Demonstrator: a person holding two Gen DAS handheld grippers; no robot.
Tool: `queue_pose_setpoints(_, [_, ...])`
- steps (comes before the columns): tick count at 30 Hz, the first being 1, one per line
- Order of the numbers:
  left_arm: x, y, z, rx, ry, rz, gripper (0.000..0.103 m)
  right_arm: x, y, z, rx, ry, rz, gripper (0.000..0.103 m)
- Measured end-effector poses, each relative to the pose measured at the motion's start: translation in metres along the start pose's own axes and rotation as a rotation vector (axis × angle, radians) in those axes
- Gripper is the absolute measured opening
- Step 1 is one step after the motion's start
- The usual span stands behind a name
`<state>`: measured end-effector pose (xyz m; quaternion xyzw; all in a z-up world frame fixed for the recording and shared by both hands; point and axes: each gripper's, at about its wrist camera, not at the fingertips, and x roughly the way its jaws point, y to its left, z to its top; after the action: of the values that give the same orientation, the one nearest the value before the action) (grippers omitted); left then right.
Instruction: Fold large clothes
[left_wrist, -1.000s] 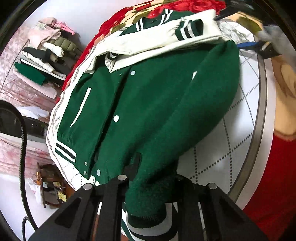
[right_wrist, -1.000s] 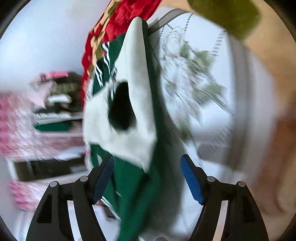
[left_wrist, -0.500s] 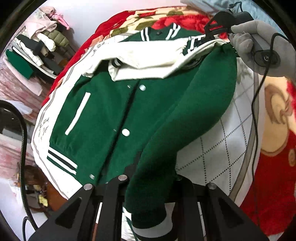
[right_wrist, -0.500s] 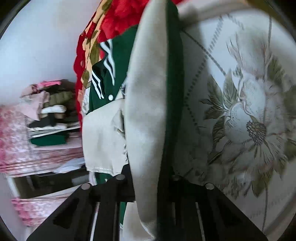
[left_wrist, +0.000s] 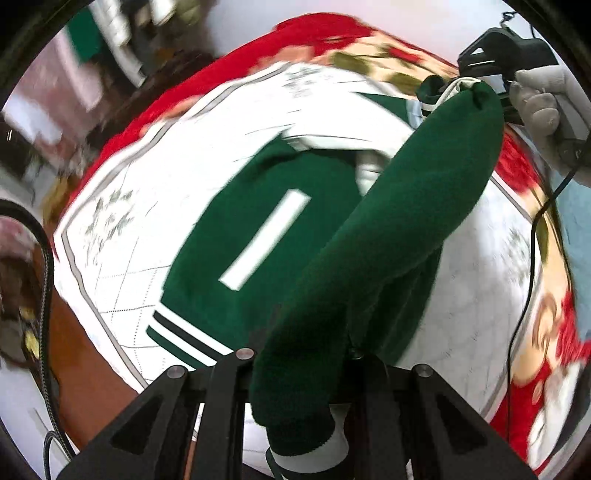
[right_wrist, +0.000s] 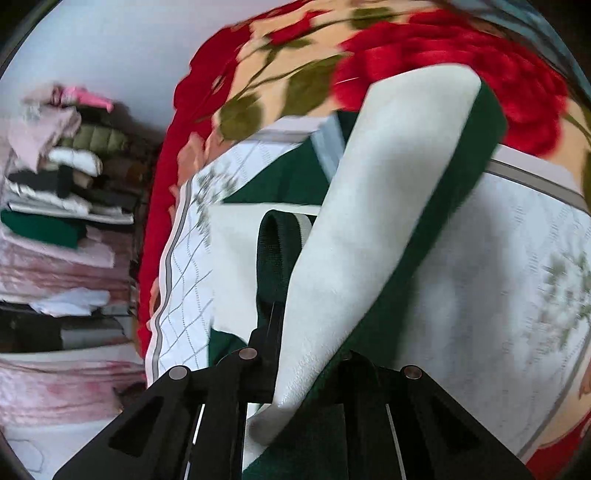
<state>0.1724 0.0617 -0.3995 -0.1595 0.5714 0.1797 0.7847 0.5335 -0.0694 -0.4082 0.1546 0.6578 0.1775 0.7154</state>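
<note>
- Left gripper (left_wrist: 301, 373): black two-finger tool, fingers clamped on the hem end of a raised fold of the dark green fleece varsity jacket with cream sleeves (left_wrist: 266, 236); striped rib cuff hangs just below the jaws.
- Right gripper (right_wrist: 301, 373): fingers pinched on the far end of the same fold, cream lining and green edge rising between them.
- Jacket body: lies flat on the white quilted mat with grey border (left_wrist: 110, 229), near its middle; the white pocket stripe faces up.
- Step, as judged: side panel lifted for folding across the body.
- Next move calls for: both ends carried evenly towards the mat's left edge, fold kept taut, then lowered.
- Red floral blanket (right_wrist: 443, 59): beneath the mat, beyond its far edge.
</note>
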Motion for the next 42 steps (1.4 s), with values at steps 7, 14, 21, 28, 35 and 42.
queue_pose_setpoints(7, [0.078,0.099,0.01,-0.249,0.162,-0.11,0.026,0.137,0.085,-0.006,-0.077,0.175,-0.107,0.024])
queue_pose_setpoints(14, [0.074,0.153,-0.006,-0.416,0.166,-0.089,0.081,0.142,0.086,-0.02,-0.096,0.277,0.367,0.047])
queue_pose_setpoints(21, [0.102,0.144,0.002,-0.388,0.196,-0.016,0.081,0.064,-0.015,-0.009,-0.037,0.038,0.161,0.055])
queue_pose_setpoints(28, [0.16,0.145,0.006,-0.289,0.23,0.087,0.099,0.11,-0.142,0.021,0.197,0.056,0.091,0.074])
queue_pose_setpoints(35, [0.158,0.138,0.017,-0.172,0.214,0.115,0.1,0.131,-0.158,0.0,0.295,0.003,0.284,0.026])
queue_pose_setpoints(42, [0.107,0.165,0.032,-0.228,0.146,0.089,0.099,0.056,-0.194,-0.078,0.479,-0.085,0.189,0.019])
